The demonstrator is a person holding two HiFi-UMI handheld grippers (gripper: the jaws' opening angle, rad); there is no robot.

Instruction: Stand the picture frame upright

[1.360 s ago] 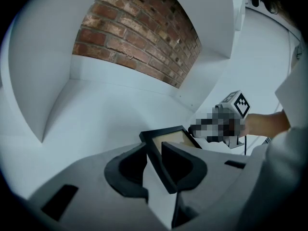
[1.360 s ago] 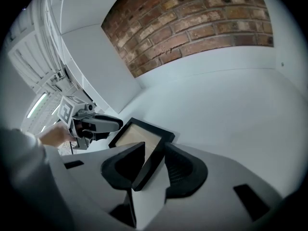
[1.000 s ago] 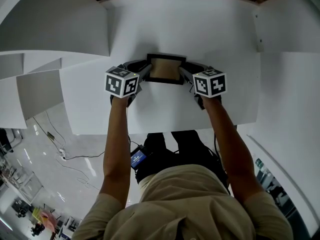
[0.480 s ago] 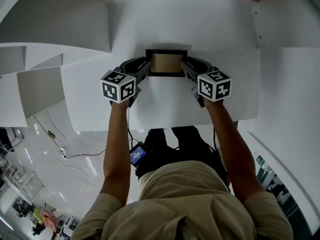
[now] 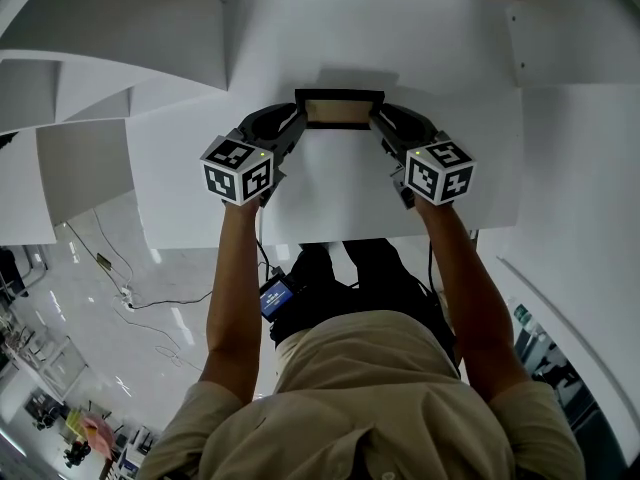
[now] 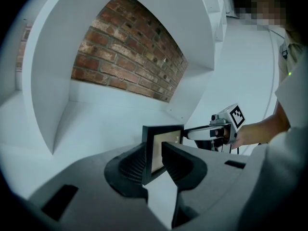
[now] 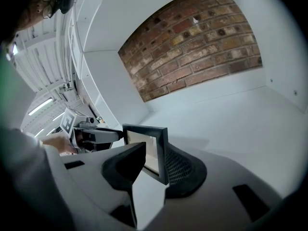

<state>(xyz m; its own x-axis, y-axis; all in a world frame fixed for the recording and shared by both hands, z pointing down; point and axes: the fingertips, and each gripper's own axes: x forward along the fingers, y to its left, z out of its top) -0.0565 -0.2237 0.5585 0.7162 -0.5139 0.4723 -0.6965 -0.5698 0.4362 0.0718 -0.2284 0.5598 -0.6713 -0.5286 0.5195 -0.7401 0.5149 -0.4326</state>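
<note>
Picture frame [image 5: 339,110] swung up near vertical, on the table's far half
On its left edge the left gripper [image 5: 292,124] is clamped; on its right the right gripper [image 5: 381,122], jaws just tightened, grips too. It lay flatter a second ago, so standing looks nearly done. White table [image 5: 340,193] is bare around it; white panels [image 5: 120,38] at left and the brick wall [image 6: 125,57] behind stand well apart, so nothing blocks it

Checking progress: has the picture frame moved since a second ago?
Yes. The picture frame has tipped up toward upright and shifted away from the front edge of the white table.

Black-rimmed picture frame [image 5: 339,109], tan inside, nearly upright
</note>
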